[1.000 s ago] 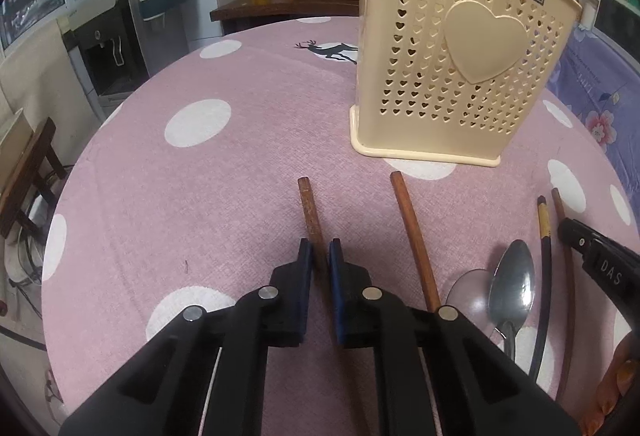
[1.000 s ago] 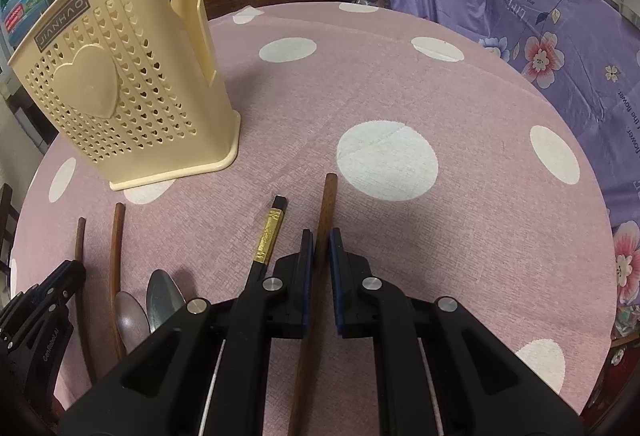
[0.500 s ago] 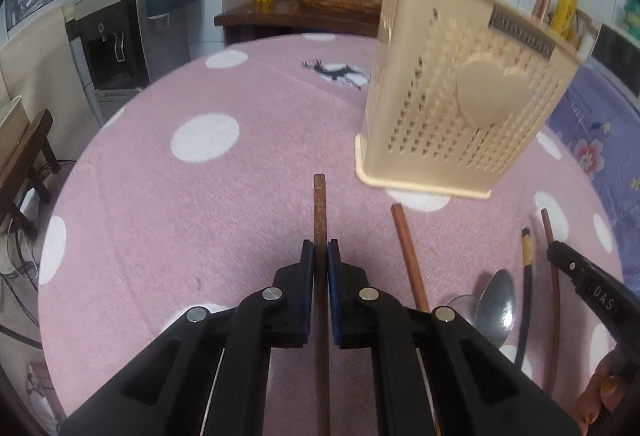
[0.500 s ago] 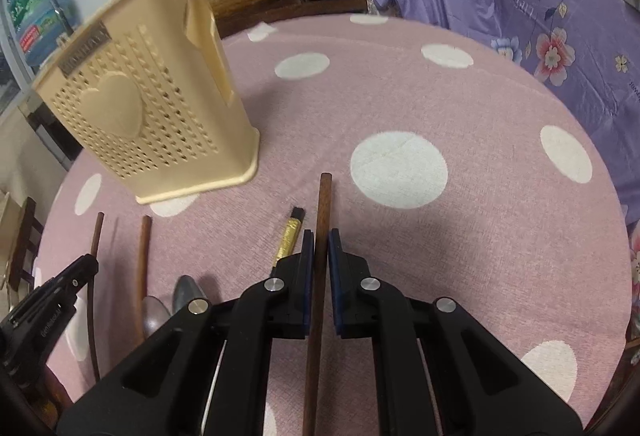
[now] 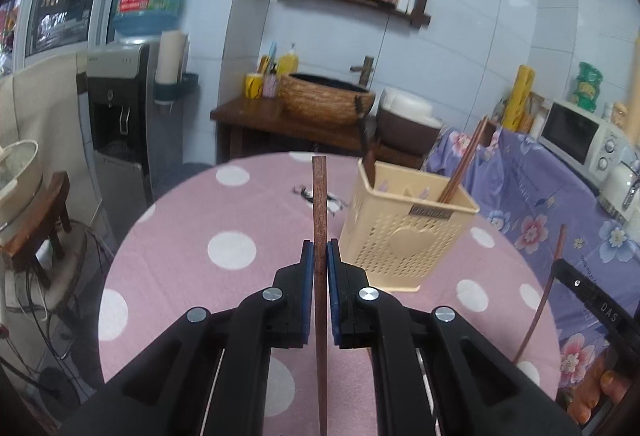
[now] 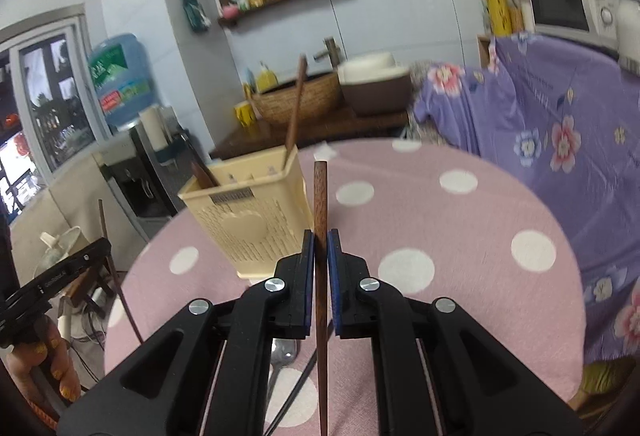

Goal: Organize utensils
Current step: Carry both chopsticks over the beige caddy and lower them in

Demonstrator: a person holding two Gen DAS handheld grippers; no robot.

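Both grippers, left [image 5: 319, 256] & right [image 6: 320, 248], are each pinching a brown chopstick [image 5: 319, 203] [image 6: 320, 203] in the air short of the caddy [image 5: 404, 236] (some sticks already in), spoon [image 6: 283, 352] waiting on table.

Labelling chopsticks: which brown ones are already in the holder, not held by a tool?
The chopstick leaning up out of the holder. The other two are clamped: one in the left tool, one in the right tool.
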